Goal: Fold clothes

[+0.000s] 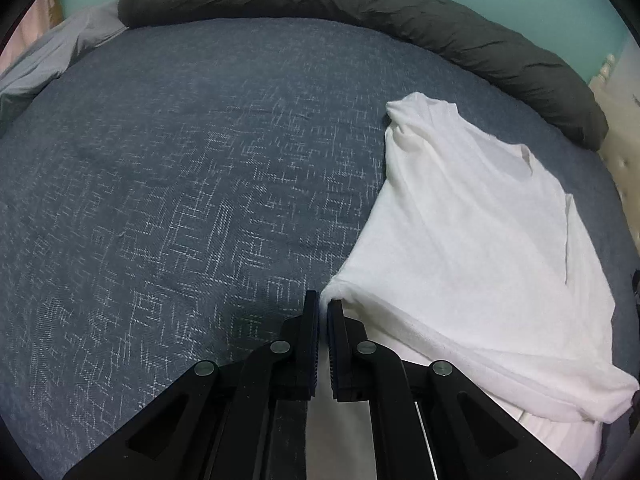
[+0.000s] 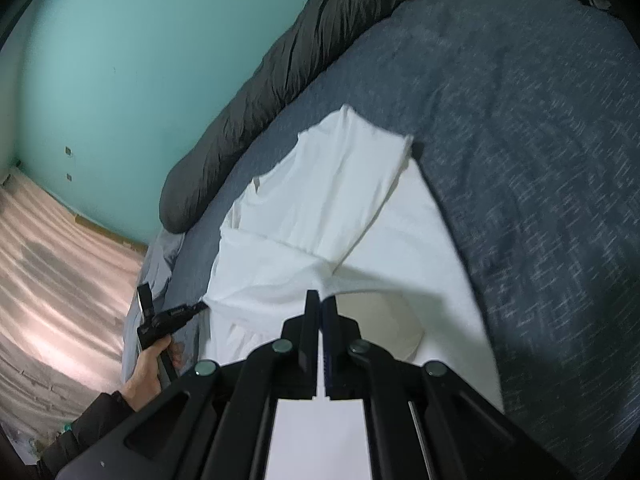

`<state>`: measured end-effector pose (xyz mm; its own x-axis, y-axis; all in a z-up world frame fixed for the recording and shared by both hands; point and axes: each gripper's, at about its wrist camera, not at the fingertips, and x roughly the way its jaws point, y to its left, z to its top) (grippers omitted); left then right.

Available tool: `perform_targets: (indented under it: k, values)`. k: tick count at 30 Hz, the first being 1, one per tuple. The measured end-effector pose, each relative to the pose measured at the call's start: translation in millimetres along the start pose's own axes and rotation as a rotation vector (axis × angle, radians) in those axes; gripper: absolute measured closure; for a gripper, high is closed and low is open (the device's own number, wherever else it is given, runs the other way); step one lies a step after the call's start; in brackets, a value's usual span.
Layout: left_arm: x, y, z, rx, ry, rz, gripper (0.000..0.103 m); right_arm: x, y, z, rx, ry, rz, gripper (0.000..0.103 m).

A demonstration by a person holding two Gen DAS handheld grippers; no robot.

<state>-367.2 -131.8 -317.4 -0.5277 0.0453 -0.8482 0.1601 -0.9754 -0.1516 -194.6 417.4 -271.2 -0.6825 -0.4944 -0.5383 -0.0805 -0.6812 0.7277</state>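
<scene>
While my left gripper (image 1: 323, 305) pinches a corner of the white, thin, soft-knit T-shirt (image 1: 480, 240), its black jaws drawn nearly together with the fabric's hem caught at the tips, my right gripper (image 2: 322, 300) is likewise clamped on another part of the same shirt's near edge, with a fold of white cloth nipped between its narrow pads. The shirt lies on the dark blue woven bedspread (image 1: 180, 180), towards the end of the bed where the long charcoal bolster pillow (image 1: 360, 8) stops, and it is partly folded: one sleeve-side panel is laid over the body.

What matters for my next move is the direction of the garment from my two hands. Its long axis runs away from both grippers, from the hem I hold towards the neck end nearer the bolster. From my left gripper the cloth spreads forward and to the right; from my right gripper it spreads forward and to the left. In the right wrist view my left hand (image 2: 146, 372) sits out at the shirt's corner near the bed's edge. Both hands hold the same near end, so I judge the fold will go away from me, along that axis, hem towards collar.
</scene>
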Motion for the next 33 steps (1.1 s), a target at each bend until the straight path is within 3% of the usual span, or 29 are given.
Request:
perform_targets:
  k: [6, 11, 15, 23, 30, 31, 33]
  values:
    - [-17.8, 4.8, -4.0, -0.043, -0.016, -0.012, 0.094, 7.8, 8.5, -12.0, -0.024, 0.051, -0.027, 0.102]
    - [-51.3, 5.0, -15.7, -0.026, -0.062, -0.012, 0.091, 26.1, 2.3, -33.3, -0.002, 0.14, -0.081, 0.102]
    - [-77.6, 2.7, -30.1, 0.001, -0.095, -0.04, 0.091, 32.5, -15.9, -44.3, 0.053, 0.158, -0.139, 0.102]
    - [-101.4, 3.8, -68.6, -0.019, -0.153, -0.095, 0.085, 14.7, -33.1, -43.0, 0.126, 0.101, -0.162, 0.1]
    - [-95.9, 0.0, -105.3, -0.042, -0.159, -0.142, 0.084, -11.7, -35.3, -23.2, 0.122, -0.019, -0.16, 0.098]
    - [-95.9, -0.9, -109.2, -0.043, -0.162, -0.148, 0.084, -8.6, -35.6, -18.7, 0.112, -0.019, -0.151, 0.095]
    - [-95.3, -3.8, -116.4, -0.04, -0.169, -0.156, 0.084, -2.4, -36.1, -10.0, 0.091, -0.019, -0.138, 0.065]
